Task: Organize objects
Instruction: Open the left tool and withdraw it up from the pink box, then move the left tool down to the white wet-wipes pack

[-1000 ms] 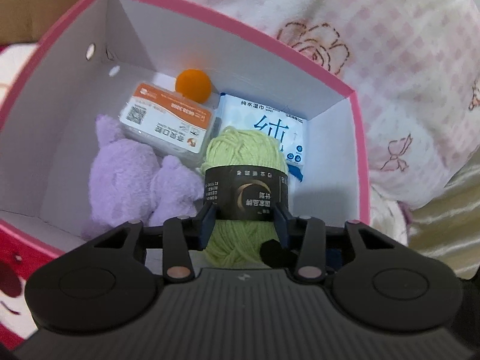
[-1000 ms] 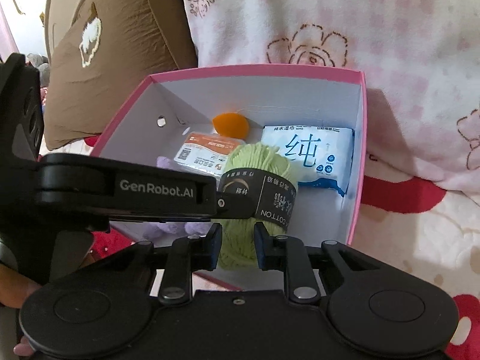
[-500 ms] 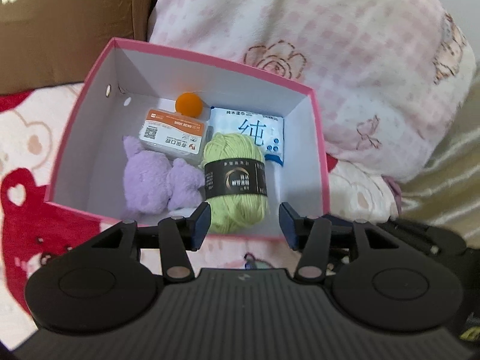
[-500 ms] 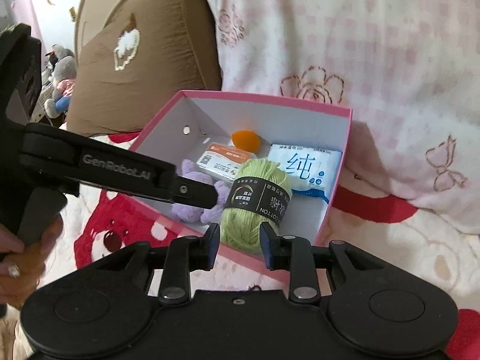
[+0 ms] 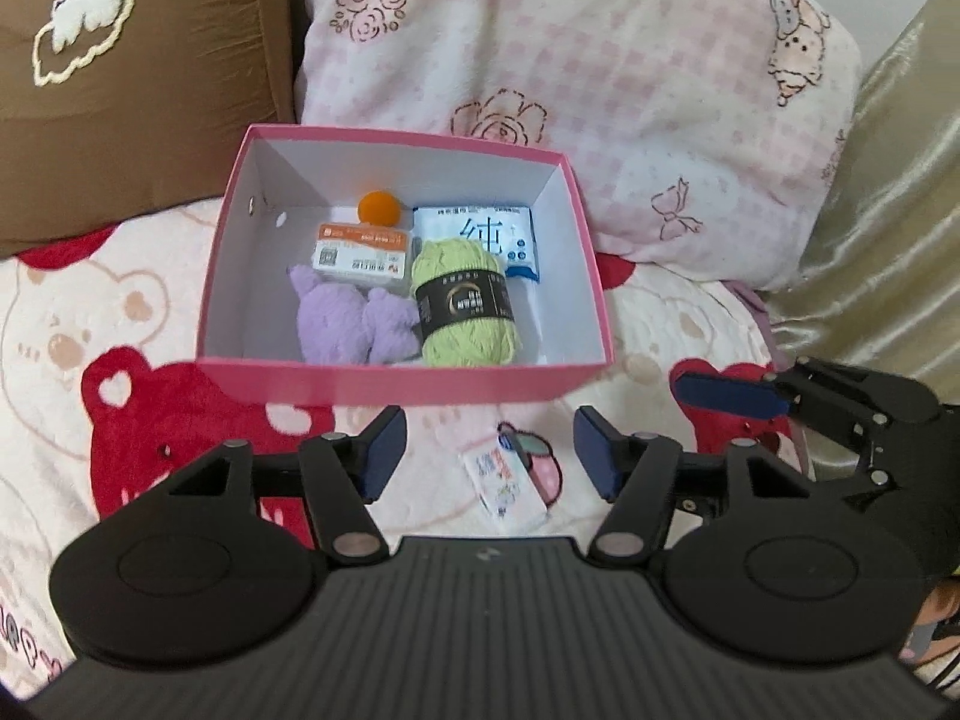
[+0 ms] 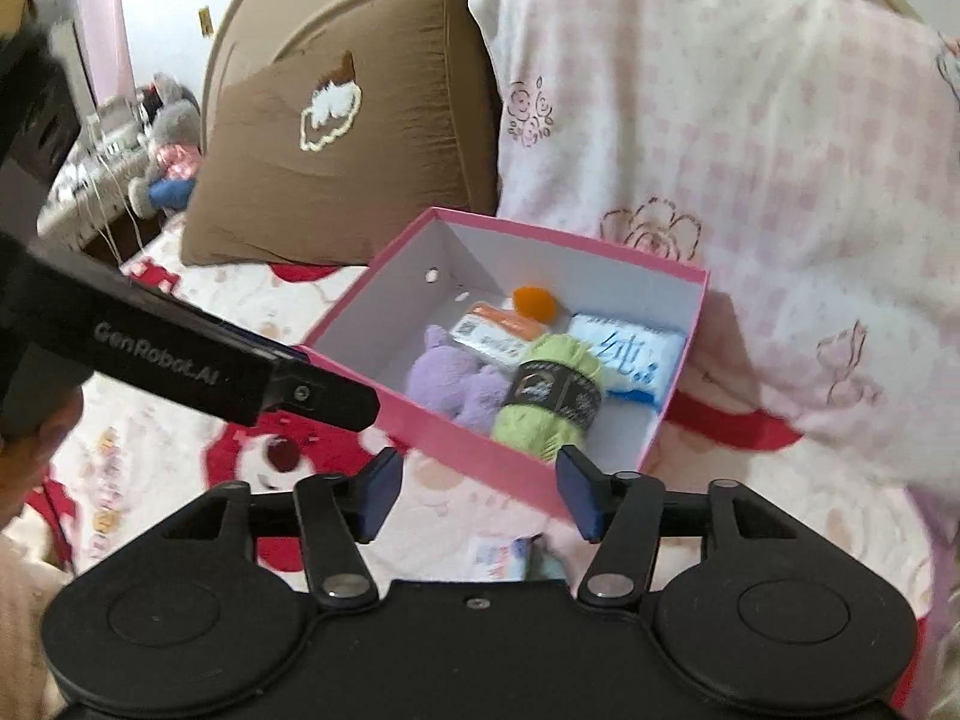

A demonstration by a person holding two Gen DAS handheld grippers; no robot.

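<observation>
Since a second ago both grippers have backed up and away from the pink box (image 5: pixel 396 387), leaving the green yarn ball (image 5: pixel 465 312) lying inside it, and both sets of jaws have just been opening with nothing between them. The yarn now rests on the box floor toward the near wall, its black band facing up, touching the purple plush toy (image 5: pixel 348 315) at its 9 o'clock; an orange-and-white packet (image 5: pixel 360 249) sits at its 11 o'clock, an orange pompom (image 5: pixel 379 207) beyond that, and a blue-and-white pack of wipes (image 5: pixel 480 228) at its 1 o'clock, partly under the yarn. Packed close like this, the things leave the box's left side bare, likely room for more. The left gripper (image 5: pixel 486 453) hangs released over the bear-print blanket (image 5: pixel 120 312), and the right gripper (image 6: pixel 477 492) is likewise released and empty, at about 4 o'clock of the box. Between the left jaws, on the blanket outside the box, lies a small printed packet (image 5: pixel 507 480), probably the next thing to gather. A brown pillow (image 5: pixel 138 78) and pink checked pillow (image 5: pixel 600 78) stand behind the box at 11 and 1 o'clock.
</observation>
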